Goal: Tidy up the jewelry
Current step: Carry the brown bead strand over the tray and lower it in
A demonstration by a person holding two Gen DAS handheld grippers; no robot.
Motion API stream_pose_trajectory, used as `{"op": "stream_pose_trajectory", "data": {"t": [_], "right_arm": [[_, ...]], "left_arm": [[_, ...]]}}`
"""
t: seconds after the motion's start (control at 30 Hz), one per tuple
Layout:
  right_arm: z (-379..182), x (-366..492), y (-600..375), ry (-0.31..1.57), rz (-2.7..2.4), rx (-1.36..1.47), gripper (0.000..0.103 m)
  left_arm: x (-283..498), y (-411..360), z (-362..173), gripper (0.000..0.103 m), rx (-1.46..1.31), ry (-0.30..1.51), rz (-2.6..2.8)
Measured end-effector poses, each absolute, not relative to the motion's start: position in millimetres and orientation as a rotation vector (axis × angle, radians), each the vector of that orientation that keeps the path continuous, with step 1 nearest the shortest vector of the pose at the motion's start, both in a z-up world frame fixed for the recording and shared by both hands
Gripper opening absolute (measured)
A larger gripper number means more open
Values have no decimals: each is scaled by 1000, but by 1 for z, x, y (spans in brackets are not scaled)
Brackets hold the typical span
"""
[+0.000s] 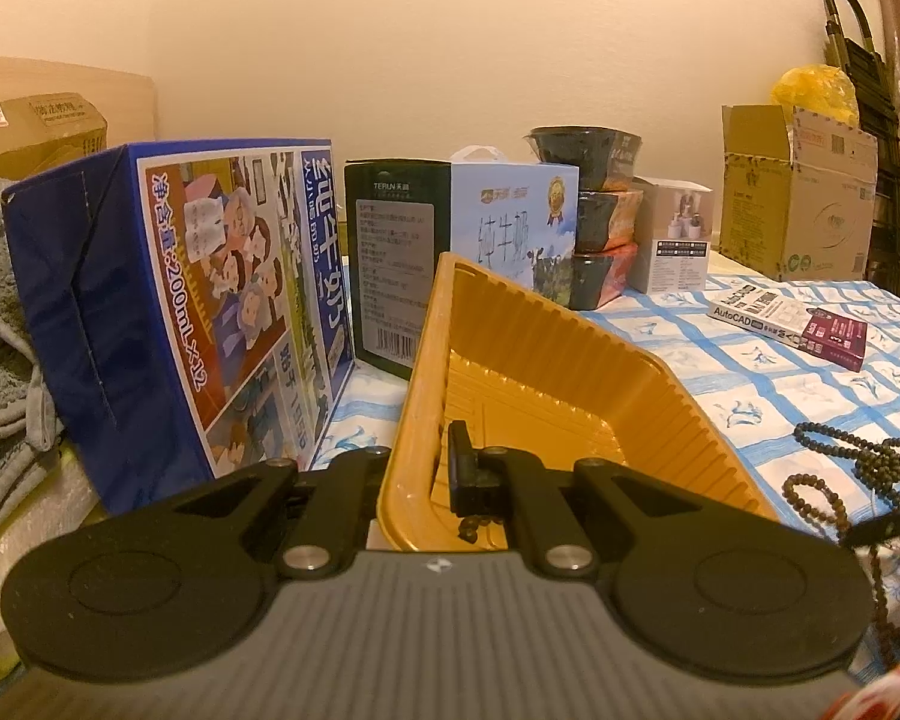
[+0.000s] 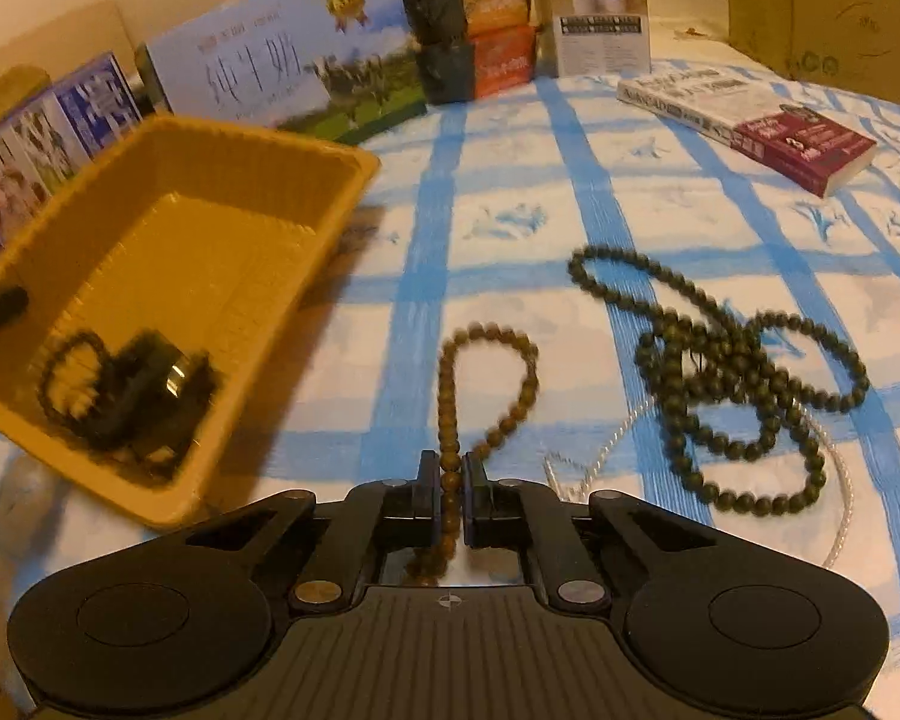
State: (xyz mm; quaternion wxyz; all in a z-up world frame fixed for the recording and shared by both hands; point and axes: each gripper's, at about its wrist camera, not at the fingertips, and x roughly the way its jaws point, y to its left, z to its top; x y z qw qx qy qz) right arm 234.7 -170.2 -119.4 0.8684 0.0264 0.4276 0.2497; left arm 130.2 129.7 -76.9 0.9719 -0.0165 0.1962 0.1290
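Note:
My left gripper (image 1: pixel 420 459) is shut on the near wall of a yellow plastic tray (image 1: pixel 570 372), one finger inside and one outside, and the tray is tipped up. In the right wrist view the tray (image 2: pixel 240 138) holds dark bead bracelets (image 2: pixel 126 396). My right gripper (image 2: pixel 450 480) is shut on a strand of the brown bead bracelet (image 2: pixel 492 360), whose loop lies ahead on the blue-checked cloth (image 2: pixel 510 192). A long dark green bead necklace (image 2: pixel 750 372) lies tangled to the right over a thin silver chain (image 2: pixel 834 480). Both bead strings (image 1: pixel 840 450) show in the left wrist view.
Milk cartons (image 1: pixel 168 312) (image 2: pixel 282 78), a dark box (image 1: pixel 390 258), stacked bowls (image 1: pixel 594 216) and a white box (image 2: pixel 600 12) line the far side. A book (image 2: pixel 750 114) lies at the right, a cardboard box (image 1: pixel 798 198) behind it. Grey towels (image 1: pixel 0 330) sit left.

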Motion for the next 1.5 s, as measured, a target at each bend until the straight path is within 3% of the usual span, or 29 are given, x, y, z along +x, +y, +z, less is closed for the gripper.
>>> {"op": "stream_pose_trajectory", "data": {"t": [0.43, 0.73, 1.07, 1.5], "right_arm": [[44, 224, -178, 591, 663, 105, 6], [97, 223, -128, 475, 794, 134, 6], [83, 223, -52, 532, 970, 168, 6], [9, 235, -27, 731, 938, 135, 7]], "left_arm": [[131, 129, -77, 7, -34, 393, 257], [132, 131, -77, 7, -47, 400, 256], [132, 132, -76, 7, -54, 403, 252], [133, 132, -76, 7, -58, 414, 258]]}}
